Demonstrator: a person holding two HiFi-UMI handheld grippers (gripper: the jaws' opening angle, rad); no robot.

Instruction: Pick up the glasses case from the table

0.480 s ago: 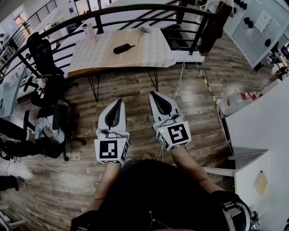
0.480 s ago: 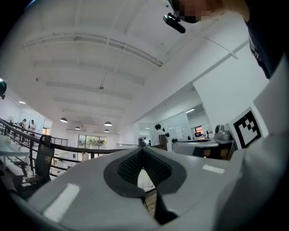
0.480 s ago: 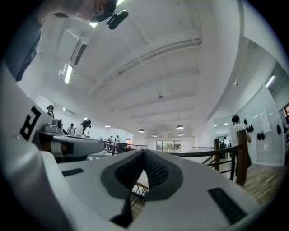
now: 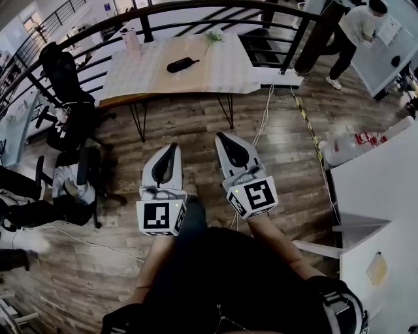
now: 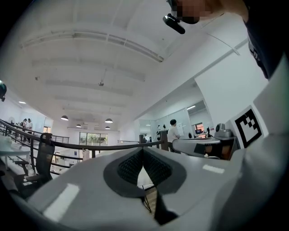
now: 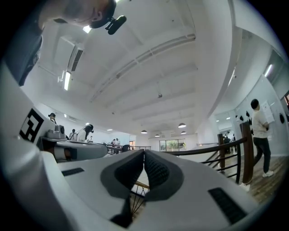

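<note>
A black glasses case lies on the pale table far ahead in the head view. My left gripper is held level over the wooden floor, well short of the table, with its jaws shut and nothing between them. Beside it on the right, my right gripper is also shut and empty. In the left gripper view the black pads meet at the tip. The right gripper view shows its pads pressed together the same way. The case is hidden in both gripper views.
A black railing curves behind the table. Black office chairs stand at the left. A cable trails over the floor by the table's right legs. A person walks at the far right. A white counter lies to the right.
The table and case sit slightly lower and nearer in the head view. A person has come into view at the top right. Both grippers keep their pose.
</note>
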